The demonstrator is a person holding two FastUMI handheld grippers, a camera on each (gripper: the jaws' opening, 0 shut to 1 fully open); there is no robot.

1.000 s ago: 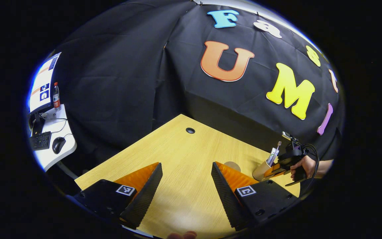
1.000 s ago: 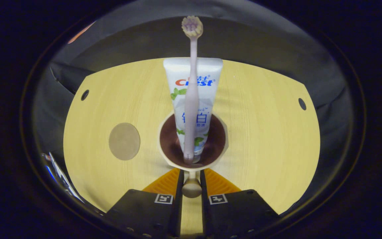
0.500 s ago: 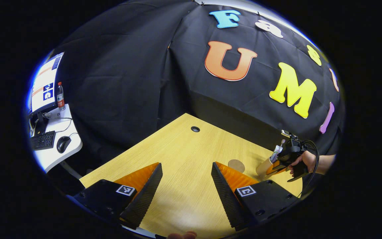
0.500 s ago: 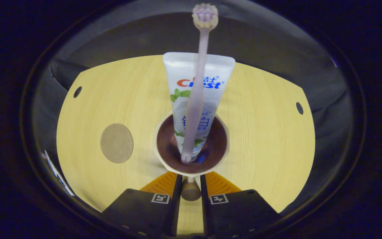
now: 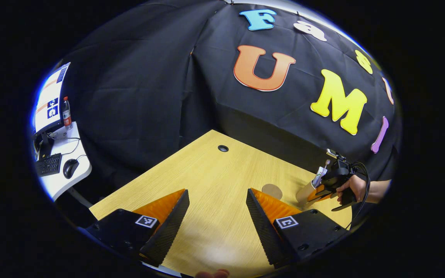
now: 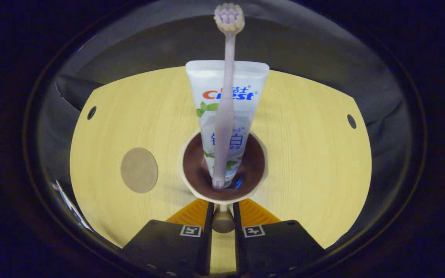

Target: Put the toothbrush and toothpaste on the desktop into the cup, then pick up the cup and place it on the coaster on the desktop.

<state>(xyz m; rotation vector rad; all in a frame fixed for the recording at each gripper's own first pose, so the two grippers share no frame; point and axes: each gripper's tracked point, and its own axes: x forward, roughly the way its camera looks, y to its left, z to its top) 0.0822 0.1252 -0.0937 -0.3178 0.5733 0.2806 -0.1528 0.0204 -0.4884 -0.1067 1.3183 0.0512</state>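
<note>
The right hand-held gripper (image 6: 221,210) pinches the cup's handle (image 6: 222,221); the cup (image 6: 224,170) holds the toothbrush (image 6: 224,96) and toothpaste tube (image 6: 242,88) above the desk (image 6: 303,154), right of the round coaster (image 6: 139,170); the left hand-held gripper (image 5: 216,204) hangs spread.

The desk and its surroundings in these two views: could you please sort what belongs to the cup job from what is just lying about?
Job things: cup, toothbrush, toothpaste, coaster, right gripper shut on the cup's handle.

Lying about: side table with keyboard, mouse, bottle, monitor; left gripper, open.
</note>
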